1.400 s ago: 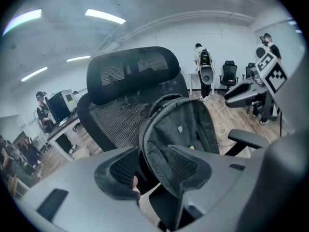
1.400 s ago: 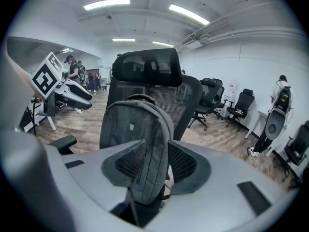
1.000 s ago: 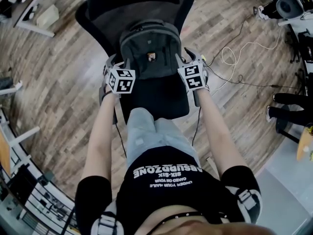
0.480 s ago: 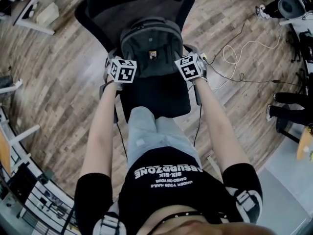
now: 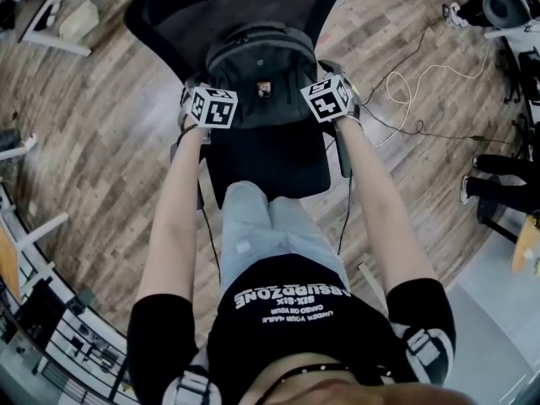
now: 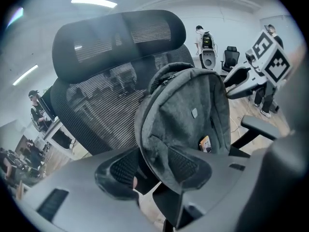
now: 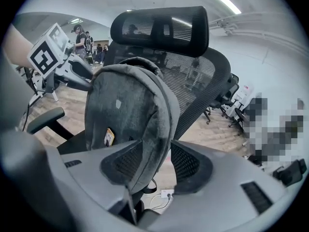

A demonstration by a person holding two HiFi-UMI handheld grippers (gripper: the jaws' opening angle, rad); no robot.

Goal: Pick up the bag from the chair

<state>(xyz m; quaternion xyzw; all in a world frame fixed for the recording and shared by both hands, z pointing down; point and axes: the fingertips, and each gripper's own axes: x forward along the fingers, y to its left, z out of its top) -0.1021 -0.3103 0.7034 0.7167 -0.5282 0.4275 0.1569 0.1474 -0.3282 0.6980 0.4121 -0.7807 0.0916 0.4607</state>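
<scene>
Pads (image 7: pixel 186 161) only in gripper views

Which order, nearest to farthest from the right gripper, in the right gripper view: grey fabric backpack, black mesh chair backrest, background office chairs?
1. Grey fabric backpack: its edge sits in the right gripper, whose jaws have just been opening.
2. Black mesh chair backrest: directly behind the backpack.
3. Background office chairs: far right, across the room.

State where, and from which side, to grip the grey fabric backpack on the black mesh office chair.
The grey fabric backpack stands upright against the black mesh backrest, so probably pinch its two exposed side edges, coming from the front, one per side.
</scene>
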